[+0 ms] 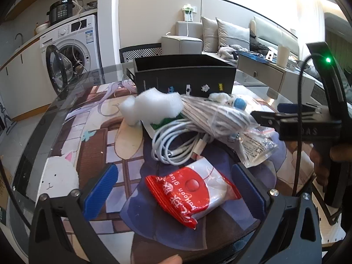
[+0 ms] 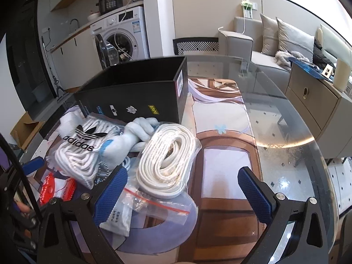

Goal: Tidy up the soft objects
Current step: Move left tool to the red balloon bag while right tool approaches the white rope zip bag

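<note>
A black open box (image 1: 184, 78) stands at the back of a printed mat; it also shows in the right wrist view (image 2: 136, 92). A heap lies before it: white foam (image 1: 151, 105), a coiled white cable (image 1: 176, 145), bagged white cords (image 1: 220, 116), a red and white packet (image 1: 191, 193). My left gripper (image 1: 173, 191) is open, jaws either side of the packet. The right wrist view shows an adidas bag of laces (image 2: 81, 151), a white glove (image 2: 129, 136) and a bagged flat cord coil (image 2: 169, 160). My right gripper (image 2: 182, 195) is open over that bag's edge, also seen in the left wrist view (image 1: 275, 115).
The glass table (image 2: 286, 132) curves round at the right with a bare mat (image 2: 224, 160) beside the heap. A cabinet (image 2: 314, 103) and sofa stand beyond the table, a washing machine (image 1: 72, 46) at the back left.
</note>
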A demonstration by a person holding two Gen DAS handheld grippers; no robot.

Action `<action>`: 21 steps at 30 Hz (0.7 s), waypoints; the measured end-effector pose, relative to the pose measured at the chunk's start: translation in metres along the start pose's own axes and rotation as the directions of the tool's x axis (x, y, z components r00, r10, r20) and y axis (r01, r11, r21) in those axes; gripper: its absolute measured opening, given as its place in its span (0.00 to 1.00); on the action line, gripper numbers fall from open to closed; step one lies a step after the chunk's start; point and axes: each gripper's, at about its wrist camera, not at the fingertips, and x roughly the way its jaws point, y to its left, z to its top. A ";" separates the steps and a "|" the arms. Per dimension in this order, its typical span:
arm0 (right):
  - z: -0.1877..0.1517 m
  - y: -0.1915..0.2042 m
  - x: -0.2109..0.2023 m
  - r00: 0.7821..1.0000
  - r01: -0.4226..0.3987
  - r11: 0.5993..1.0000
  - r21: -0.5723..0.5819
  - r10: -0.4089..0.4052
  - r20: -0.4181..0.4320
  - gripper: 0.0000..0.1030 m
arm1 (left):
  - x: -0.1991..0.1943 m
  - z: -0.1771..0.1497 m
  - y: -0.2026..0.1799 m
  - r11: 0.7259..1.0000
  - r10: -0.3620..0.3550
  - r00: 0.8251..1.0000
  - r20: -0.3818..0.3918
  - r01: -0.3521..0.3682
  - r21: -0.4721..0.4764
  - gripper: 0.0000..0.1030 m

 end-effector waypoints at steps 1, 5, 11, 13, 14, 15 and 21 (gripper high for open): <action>0.001 0.000 0.002 1.000 -0.003 1.000 -0.001 0.003 -0.008 1.00 | 0.002 0.000 -0.001 1.000 -0.001 1.000 -0.005 0.001 0.004 1.00; 0.005 0.003 0.009 1.000 -0.006 1.000 -0.018 0.006 -0.030 0.99 | 0.007 -0.001 -0.002 1.000 -0.006 1.000 -0.024 0.006 0.014 1.00; 0.011 0.007 0.021 0.998 -0.014 1.000 -0.025 0.013 -0.066 0.85 | 0.014 -0.003 -0.001 1.000 0.002 0.998 -0.059 0.000 0.027 1.00; 0.010 0.007 0.023 0.997 -0.024 0.999 -0.022 0.022 -0.079 0.79 | 0.013 -0.002 0.001 1.000 -0.007 0.998 -0.058 0.008 0.025 1.00; 0.010 0.007 0.024 0.996 -0.032 0.999 -0.020 0.031 -0.080 0.78 | 0.013 -0.002 0.001 1.000 -0.012 0.998 -0.061 0.014 0.022 1.00; 0.010 0.007 0.023 0.996 -0.032 0.999 -0.023 0.030 -0.080 0.77 | 0.014 -0.002 0.003 1.000 -0.019 0.998 -0.066 0.020 0.019 1.00; 0.009 0.008 0.021 0.996 -0.049 0.998 -0.036 0.046 -0.076 0.64 | 0.011 -0.002 0.004 0.998 -0.058 0.996 -0.063 0.059 0.021 0.87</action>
